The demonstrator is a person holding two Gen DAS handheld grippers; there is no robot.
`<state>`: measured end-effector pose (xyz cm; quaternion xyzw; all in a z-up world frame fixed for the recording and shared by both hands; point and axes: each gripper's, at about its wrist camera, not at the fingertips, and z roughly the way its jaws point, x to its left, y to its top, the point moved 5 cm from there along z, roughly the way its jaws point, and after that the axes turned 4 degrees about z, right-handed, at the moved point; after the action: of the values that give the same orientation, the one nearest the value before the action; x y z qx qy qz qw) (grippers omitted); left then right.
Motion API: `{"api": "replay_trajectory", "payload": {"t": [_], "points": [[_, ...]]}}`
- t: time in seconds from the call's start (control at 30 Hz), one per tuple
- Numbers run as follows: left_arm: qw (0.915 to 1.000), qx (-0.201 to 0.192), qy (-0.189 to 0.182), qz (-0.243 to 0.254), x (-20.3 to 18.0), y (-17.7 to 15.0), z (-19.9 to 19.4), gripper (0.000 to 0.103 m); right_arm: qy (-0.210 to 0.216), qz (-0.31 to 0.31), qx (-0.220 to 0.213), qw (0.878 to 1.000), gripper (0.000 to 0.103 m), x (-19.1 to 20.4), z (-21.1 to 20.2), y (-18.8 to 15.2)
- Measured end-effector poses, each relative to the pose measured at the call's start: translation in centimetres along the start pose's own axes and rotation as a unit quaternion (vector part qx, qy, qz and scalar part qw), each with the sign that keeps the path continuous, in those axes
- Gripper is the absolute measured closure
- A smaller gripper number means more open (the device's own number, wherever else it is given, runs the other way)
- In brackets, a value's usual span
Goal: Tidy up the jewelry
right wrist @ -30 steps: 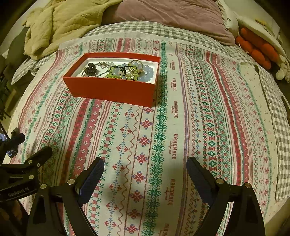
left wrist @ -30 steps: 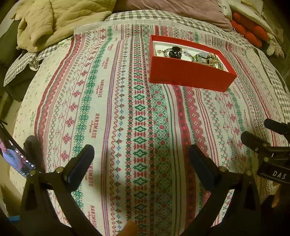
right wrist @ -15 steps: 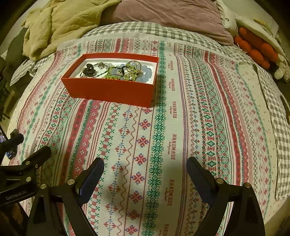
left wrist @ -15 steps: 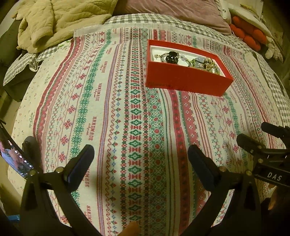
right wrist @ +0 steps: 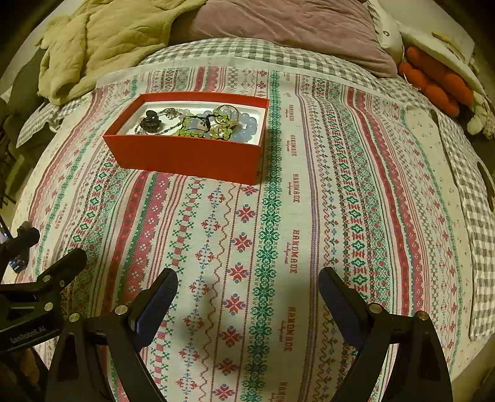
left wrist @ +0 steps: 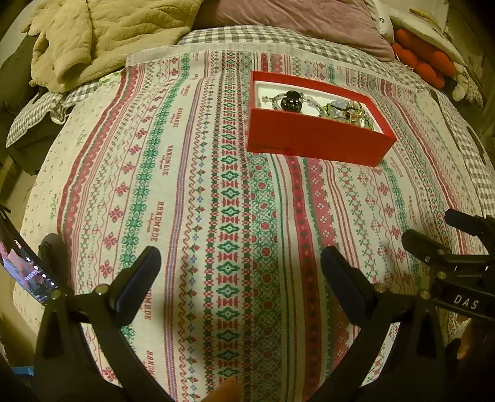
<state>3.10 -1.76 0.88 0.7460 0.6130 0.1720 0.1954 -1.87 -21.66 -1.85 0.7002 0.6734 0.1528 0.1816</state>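
On the patterned bedspread (right wrist: 324,185), a red jewelry box (right wrist: 188,154); near the pillow (right wrist: 278,27), 2 claws spread, empty.

The red box's (left wrist: 315,140) near wall hides part of the jewelry (left wrist: 324,106); pieces tangle indistinguishably.

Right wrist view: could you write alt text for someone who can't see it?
A red box of jewelry sits on a patterned cloth over a bed. The right tool hovers open and empty in front.
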Motion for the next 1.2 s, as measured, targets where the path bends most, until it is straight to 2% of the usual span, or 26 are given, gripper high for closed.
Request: {"api": "replay_trajectory", "payload": {"t": [0.8, 1.2], "points": [[1.0, 0.0, 0.0, 0.001, -0.15, 0.0, -0.04, 0.0, 0.0, 0.003, 0.0, 1.0, 0.01, -0.19, 0.18, -0.07], [0.9999, -0.002, 0.013, 0.004, 0.31, -0.6, 0.84, 0.0, -0.014, 0.004, -0.018, 1.0, 0.01, 0.31, 0.88, -0.22]]}}
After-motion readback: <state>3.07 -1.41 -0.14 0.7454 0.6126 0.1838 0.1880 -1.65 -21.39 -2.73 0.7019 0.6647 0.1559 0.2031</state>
